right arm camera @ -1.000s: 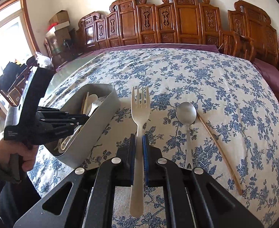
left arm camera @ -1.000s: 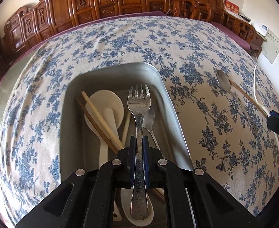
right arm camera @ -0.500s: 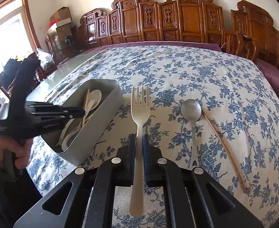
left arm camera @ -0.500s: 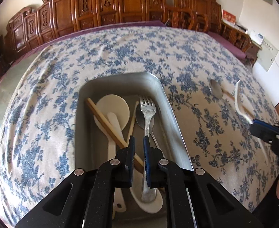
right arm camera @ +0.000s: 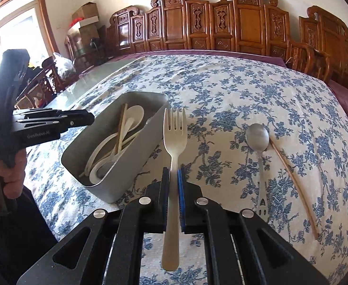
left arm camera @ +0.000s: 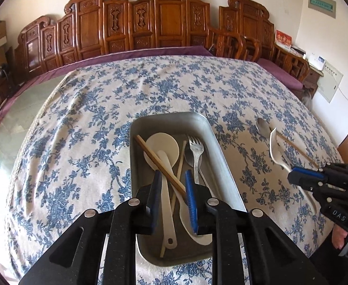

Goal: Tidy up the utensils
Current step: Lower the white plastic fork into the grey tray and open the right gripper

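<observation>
Since one second ago my left gripper [left arm camera: 173,190] has let go of the metal fork [left arm camera: 196,153], which now lies inside the metal tray [left arm camera: 223,163] on top of a steel spoon; the left fingers [left arm camera: 155,190] have spread apart and hold nothing, and they have drawn back over the near end of the tray. In the tray I also see a white ladle [left arm camera: 162,147], a white spoon [left arm camera: 193,213] and chopsticks [left arm camera: 159,161] lying crossed.

My right gripper [right arm camera: 173,190] pinches the pale fork [right arm camera: 174,156] at its handle, tines forward, above the cloth just right of the tray [right arm camera: 136,156]. The fork is clear of the tray wall.

On the surface [right arm camera: 233,90], toward its right side, a metal spoon [right arm camera: 257,137] lies with a single chopstick [right arm camera: 292,180] just beside it, touching near the bowl. The far half of the surface is bare cloth. The tray sits near the front edge, and the left gripper [right arm camera: 55,121] hovers at its left.
</observation>
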`<action>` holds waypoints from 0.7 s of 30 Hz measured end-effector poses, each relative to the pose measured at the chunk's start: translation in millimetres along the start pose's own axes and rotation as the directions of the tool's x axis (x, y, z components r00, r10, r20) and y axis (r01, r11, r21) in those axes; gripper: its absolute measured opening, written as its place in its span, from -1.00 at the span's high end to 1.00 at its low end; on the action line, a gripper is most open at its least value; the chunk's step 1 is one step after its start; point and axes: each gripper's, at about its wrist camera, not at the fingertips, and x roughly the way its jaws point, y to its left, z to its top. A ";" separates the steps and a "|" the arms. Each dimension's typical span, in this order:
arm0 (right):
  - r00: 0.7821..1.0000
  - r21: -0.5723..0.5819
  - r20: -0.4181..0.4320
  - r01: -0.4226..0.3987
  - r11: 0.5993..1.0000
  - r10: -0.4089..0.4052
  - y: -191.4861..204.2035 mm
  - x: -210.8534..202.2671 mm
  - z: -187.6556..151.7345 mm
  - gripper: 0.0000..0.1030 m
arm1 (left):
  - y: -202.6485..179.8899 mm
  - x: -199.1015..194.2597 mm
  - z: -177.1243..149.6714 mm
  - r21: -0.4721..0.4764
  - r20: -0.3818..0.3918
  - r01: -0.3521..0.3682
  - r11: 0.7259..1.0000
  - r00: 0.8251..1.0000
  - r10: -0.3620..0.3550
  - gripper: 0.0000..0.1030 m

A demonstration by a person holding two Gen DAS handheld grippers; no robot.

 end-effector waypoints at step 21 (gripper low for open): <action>1.000 -0.043 -0.007 0.025 0.999 -0.025 38.3 -9.2 22.6 0.83 | 30.8 -24.8 -8.2 -0.062 0.056 -0.048 0.997 0.997 0.052 -0.48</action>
